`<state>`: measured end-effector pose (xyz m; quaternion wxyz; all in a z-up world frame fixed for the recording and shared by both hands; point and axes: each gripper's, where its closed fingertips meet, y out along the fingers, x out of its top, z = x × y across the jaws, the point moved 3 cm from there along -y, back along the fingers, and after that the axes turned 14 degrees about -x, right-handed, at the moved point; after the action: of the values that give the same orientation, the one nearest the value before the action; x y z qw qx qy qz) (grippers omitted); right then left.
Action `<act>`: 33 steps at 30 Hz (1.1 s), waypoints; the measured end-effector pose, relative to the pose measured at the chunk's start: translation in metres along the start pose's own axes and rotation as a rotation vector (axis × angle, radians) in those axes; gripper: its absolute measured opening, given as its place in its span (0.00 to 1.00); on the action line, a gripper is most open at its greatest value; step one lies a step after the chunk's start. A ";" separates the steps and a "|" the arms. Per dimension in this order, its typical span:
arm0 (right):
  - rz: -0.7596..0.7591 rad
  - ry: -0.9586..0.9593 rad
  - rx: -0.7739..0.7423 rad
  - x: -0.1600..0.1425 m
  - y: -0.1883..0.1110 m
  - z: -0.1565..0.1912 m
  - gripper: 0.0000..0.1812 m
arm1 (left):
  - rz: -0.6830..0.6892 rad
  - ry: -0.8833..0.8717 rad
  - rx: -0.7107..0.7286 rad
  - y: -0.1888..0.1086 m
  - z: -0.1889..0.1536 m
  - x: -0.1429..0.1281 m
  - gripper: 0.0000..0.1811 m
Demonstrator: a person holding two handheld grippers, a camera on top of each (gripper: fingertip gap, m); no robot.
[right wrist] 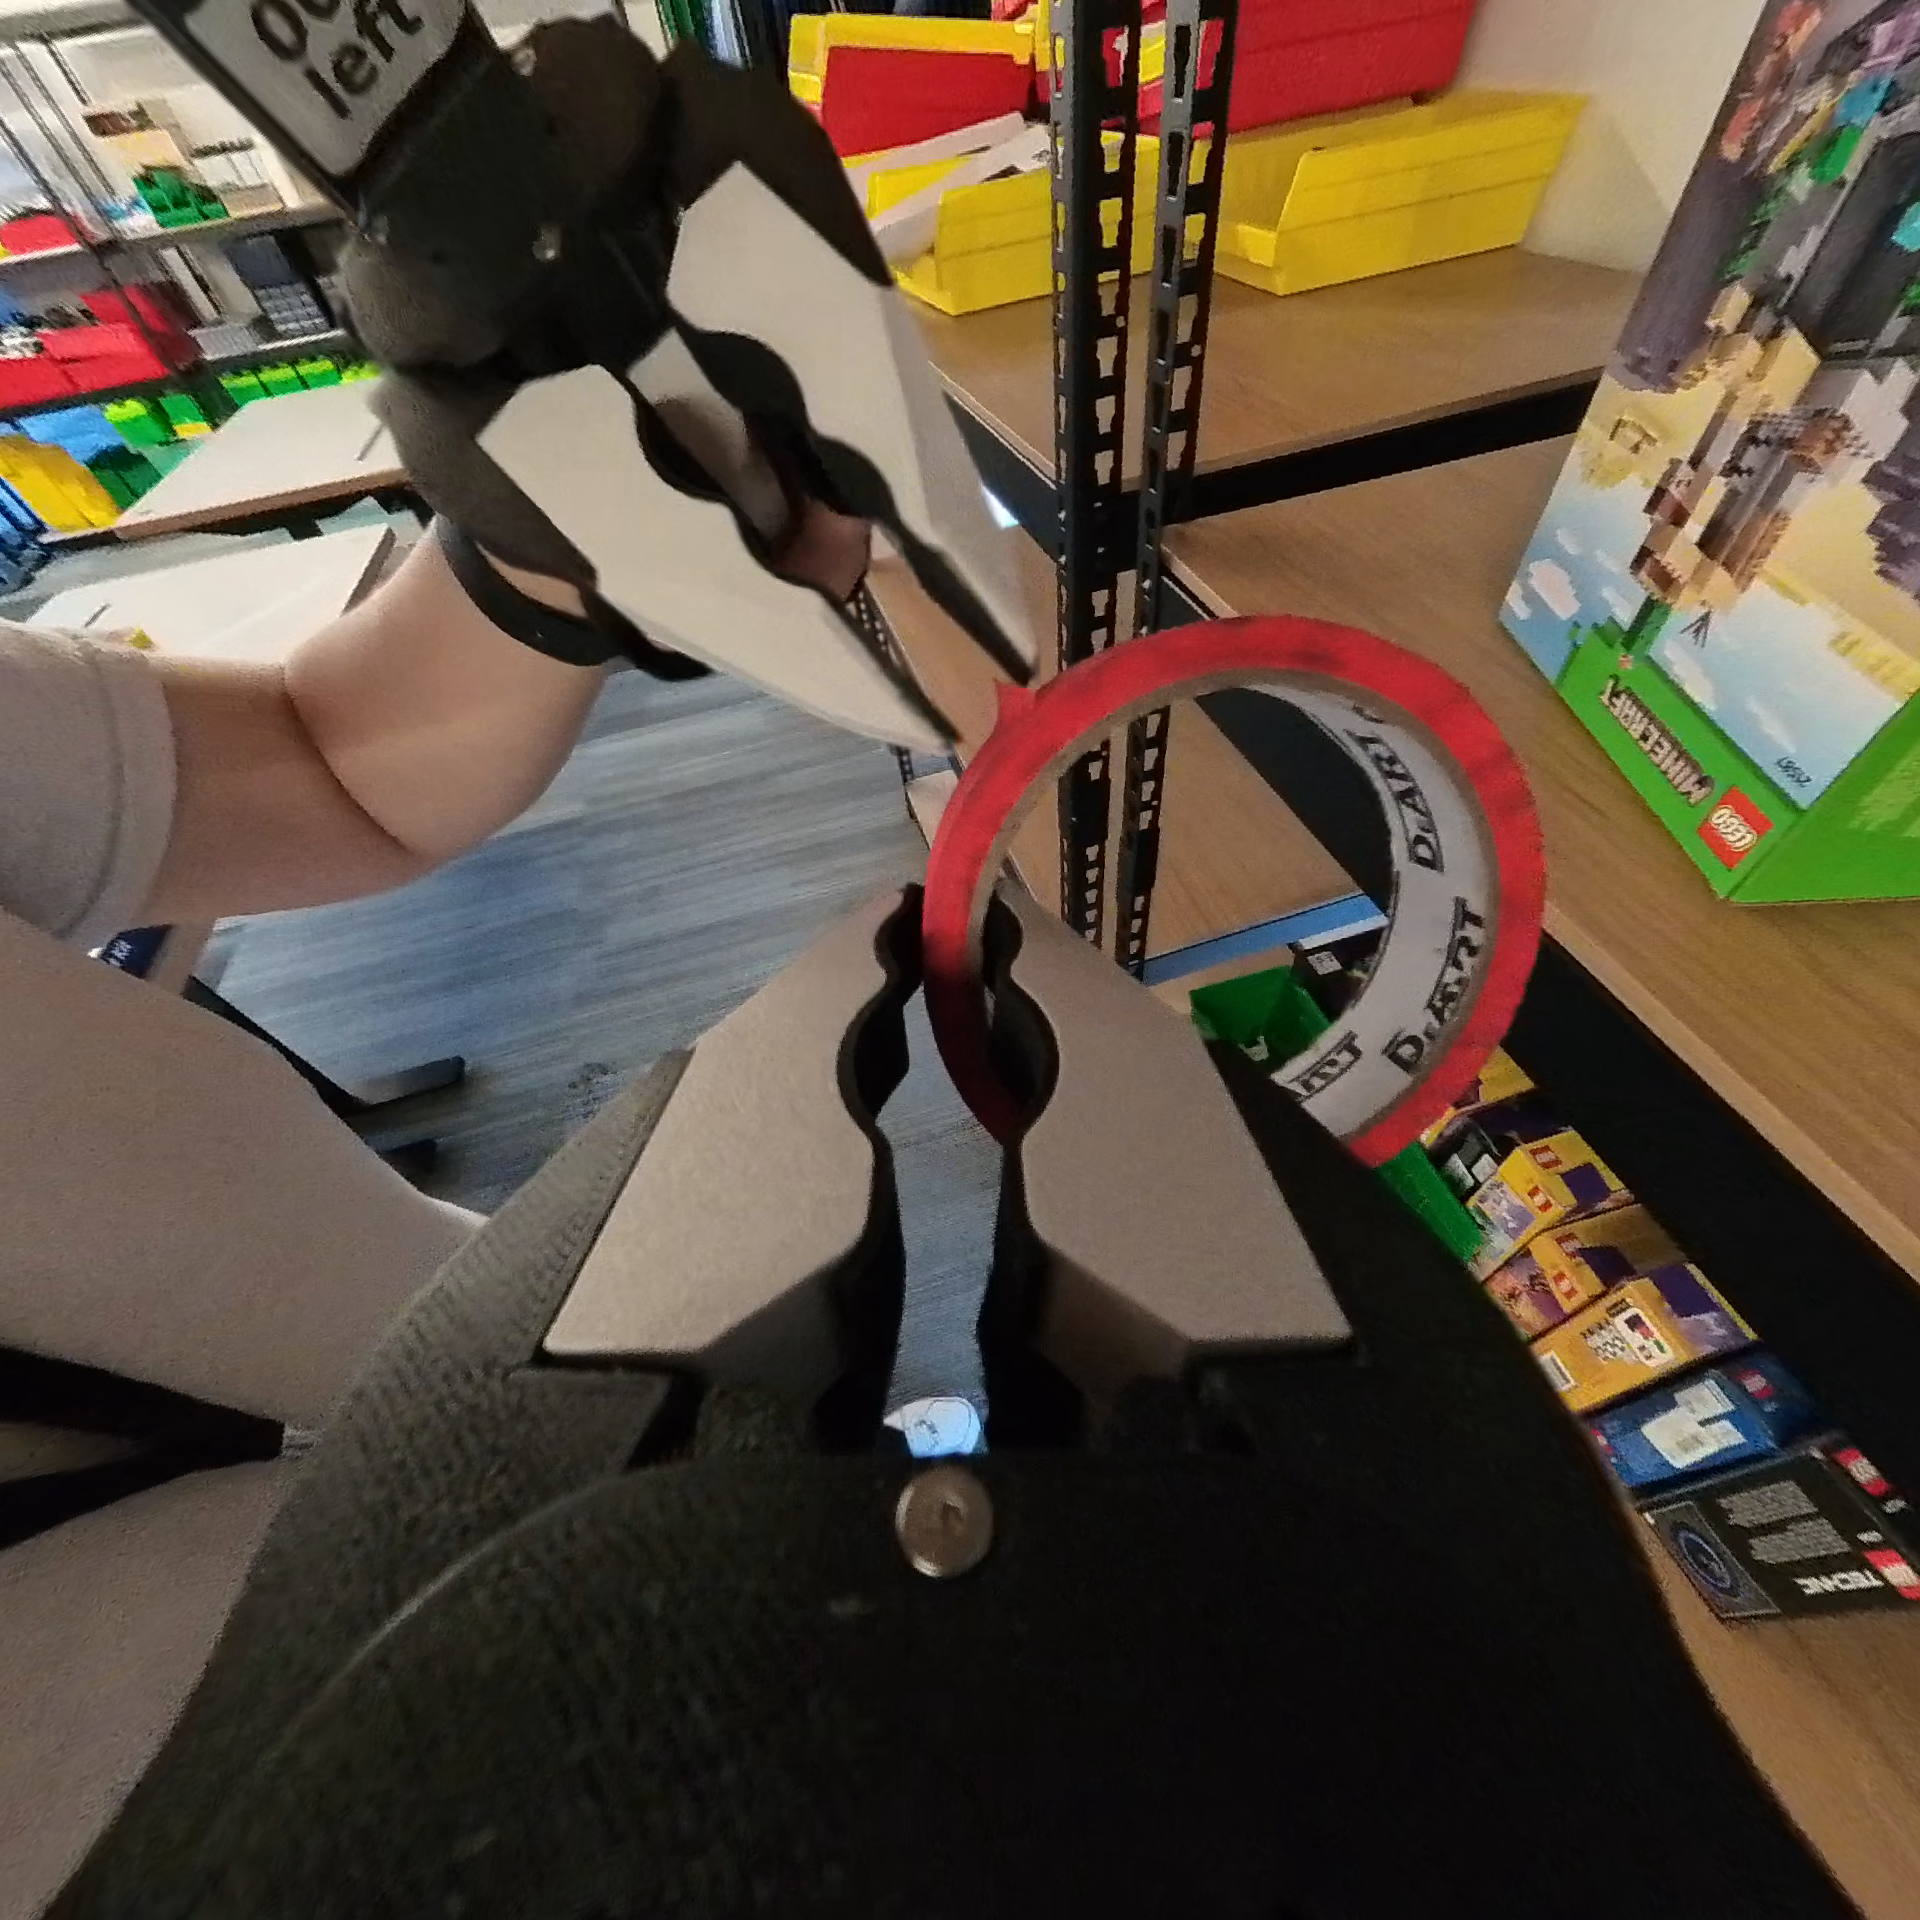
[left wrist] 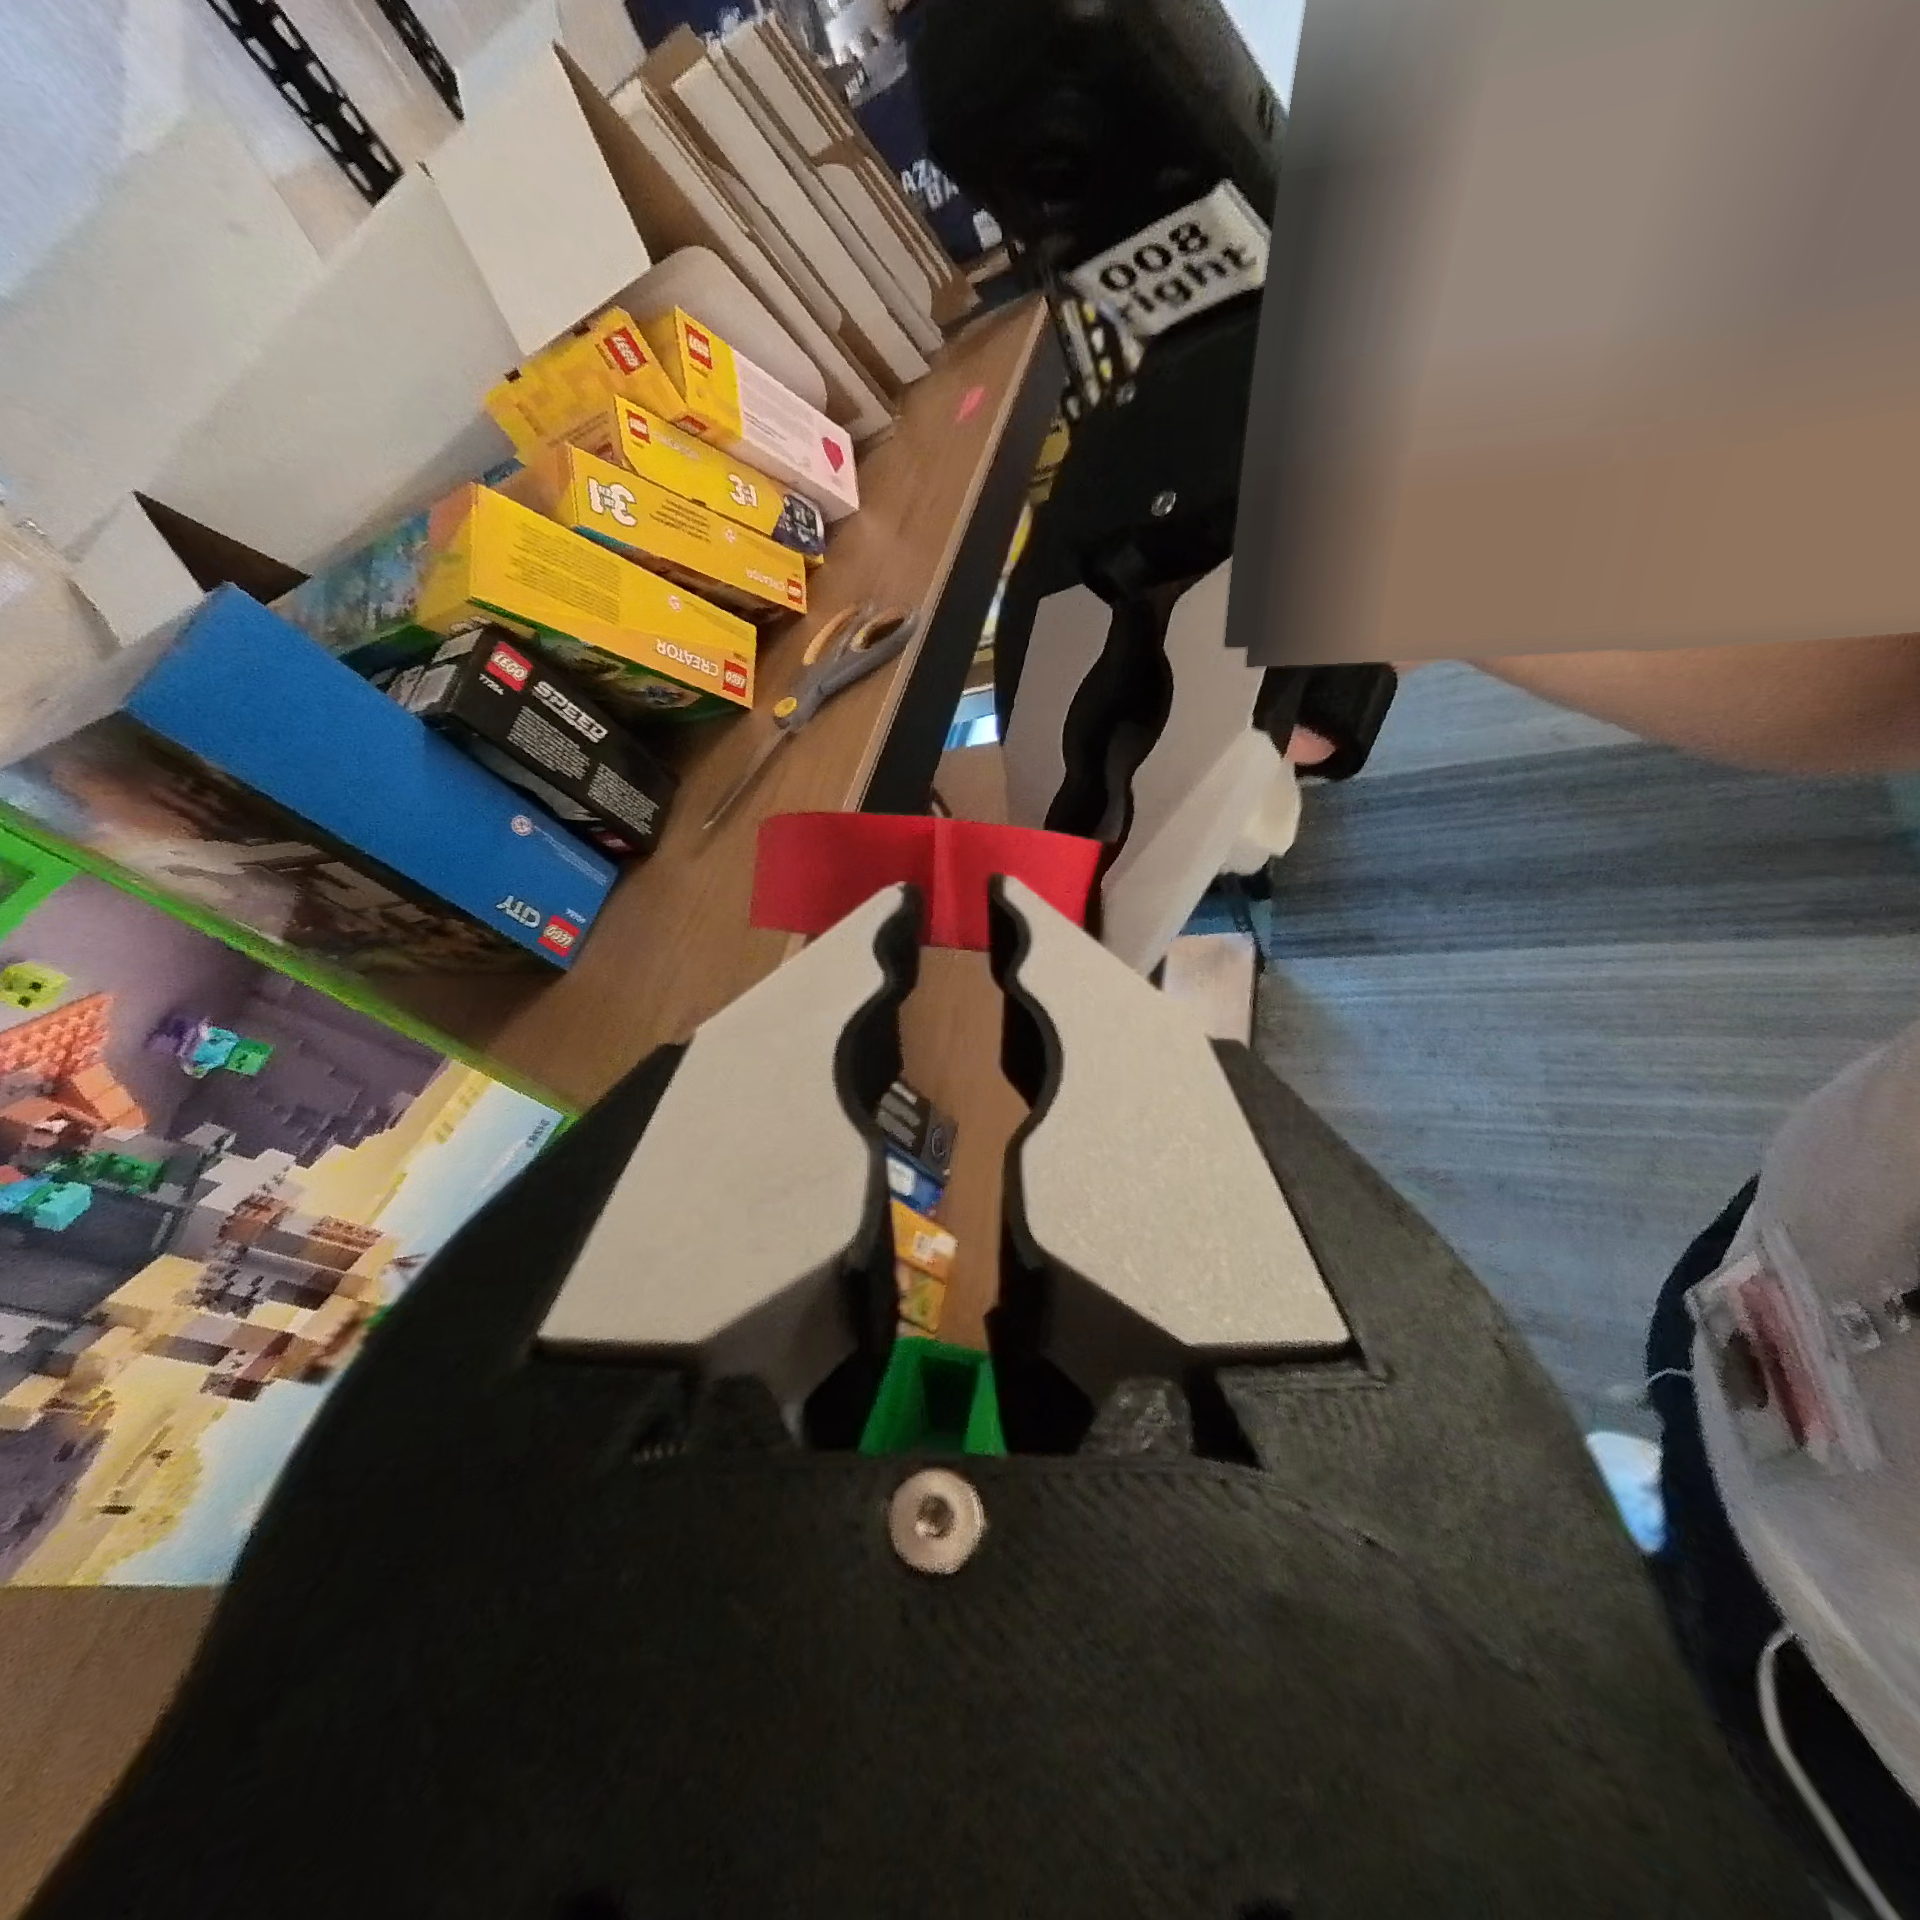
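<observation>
Two grippers of mine meet at one roll of red tape (right wrist: 1455,831), held in the air just off the edge of a wooden shelf (right wrist: 1714,987). My right gripper (right wrist: 954,935) is clamped on the roll's wall, one finger inside the ring and one outside. My left gripper (left wrist: 954,904) is pinched on the loose red end of the tape (left wrist: 951,883), which spreads flat to either side of my fingertips. In the right wrist view the left gripper's tips reach the roll's upper left rim. On the shelf to my left lie stacked yellow toy boxes (left wrist: 623,582), a blue box (left wrist: 364,769), a green-edged big box (left wrist: 208,1195) and scissors (left wrist: 842,665).
</observation>
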<state>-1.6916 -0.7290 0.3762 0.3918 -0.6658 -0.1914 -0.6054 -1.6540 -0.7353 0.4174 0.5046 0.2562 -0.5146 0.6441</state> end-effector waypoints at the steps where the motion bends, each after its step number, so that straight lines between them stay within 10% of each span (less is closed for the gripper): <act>1: 0.000 0.007 0.006 0.000 0.000 0.000 0.05 | 0.015 0.024 0.011 0.002 0.001 -0.002 0.03; 33: 0.119 0.605 0.303 -0.030 0.032 -0.033 0.05 | 0.208 -0.014 0.025 0.019 0.006 -0.024 0.00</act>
<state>-1.6960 -0.7676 0.3373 0.5600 -0.4002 -0.1153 -0.7162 -1.6640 -0.7496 0.3918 0.4283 0.2123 -0.5337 0.6977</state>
